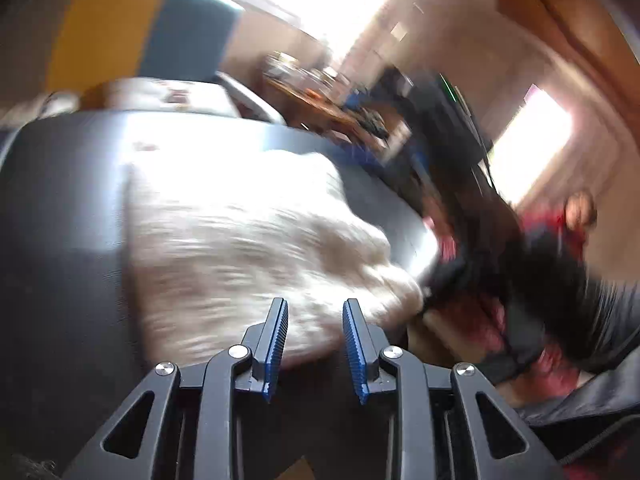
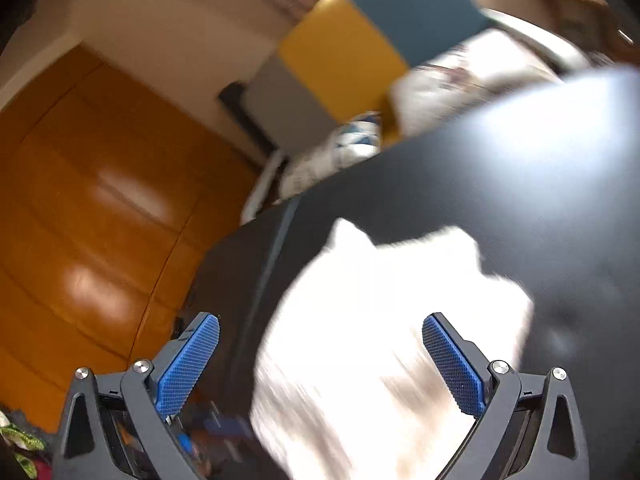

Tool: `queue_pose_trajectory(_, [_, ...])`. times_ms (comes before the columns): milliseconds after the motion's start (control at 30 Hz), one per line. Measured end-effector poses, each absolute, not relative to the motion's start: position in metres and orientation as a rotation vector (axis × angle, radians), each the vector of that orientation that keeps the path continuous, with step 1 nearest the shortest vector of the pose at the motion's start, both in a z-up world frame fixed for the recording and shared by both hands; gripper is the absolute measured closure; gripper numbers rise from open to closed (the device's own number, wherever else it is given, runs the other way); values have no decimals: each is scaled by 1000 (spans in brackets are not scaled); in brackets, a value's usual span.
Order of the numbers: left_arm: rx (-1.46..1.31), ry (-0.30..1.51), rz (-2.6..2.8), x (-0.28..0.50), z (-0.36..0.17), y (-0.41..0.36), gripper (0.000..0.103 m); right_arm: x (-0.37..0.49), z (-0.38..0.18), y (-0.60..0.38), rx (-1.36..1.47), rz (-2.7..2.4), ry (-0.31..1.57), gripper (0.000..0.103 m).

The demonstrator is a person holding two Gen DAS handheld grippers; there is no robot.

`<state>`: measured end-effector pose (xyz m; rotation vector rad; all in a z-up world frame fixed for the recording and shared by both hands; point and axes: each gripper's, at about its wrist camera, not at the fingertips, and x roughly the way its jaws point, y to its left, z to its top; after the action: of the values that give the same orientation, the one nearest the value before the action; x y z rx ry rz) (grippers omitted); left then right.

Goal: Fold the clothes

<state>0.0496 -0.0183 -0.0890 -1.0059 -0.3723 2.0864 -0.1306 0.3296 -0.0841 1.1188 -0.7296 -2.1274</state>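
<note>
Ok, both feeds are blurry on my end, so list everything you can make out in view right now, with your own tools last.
Cloth: one, white, lying on the dark table, in front of both tools; too blurred to tell the garment.
Table: one, dark grey, under the cloth.
Clothes pile: one heap, black and red, off the table's right edge in the left view.
Panel: one, yellow and teal, behind the table.
Wooden doors: orange-brown, left side of the right view.
Cluttered shelf: brown, in the background; items too blurred to name.
Left tool: black with blue pads, narrowly open, holding nothing.
Right tool: black with blue pads, wide open, over the cloth.
</note>
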Motion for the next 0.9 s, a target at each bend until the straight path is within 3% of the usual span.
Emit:
queue_pose_trajectory(167, [-1070,-713,2095,5,-101,-89,66,-99,-150,378,1347,-1987,-1035,0])
queue_pose_trajectory(267, [-1141,-790,2038,-26,-114,-109,63,-90,-174,376,1390,-1951,-1081,0])
queue_pose_trajectory(567, [-1247,-747,1956,-85,-138,-81,57,-113,-174,347,1367,-1927,-1055,0])
queue_pose_trajectory(667, [-1263,-756,1904,-103,-144,-68,51,-123,-173,329,1401,-1918,-1000,0])
queue_pose_trajectory(767, [-1304,-776,1859,-113,-157,-58,34,-127,-171,315,1439,-1966,-935,0])
queue_pose_trajectory(900, [-1365,-663,1804,-115,-156,-40,32,-122,-178,315,1368,-1988,-989,0])
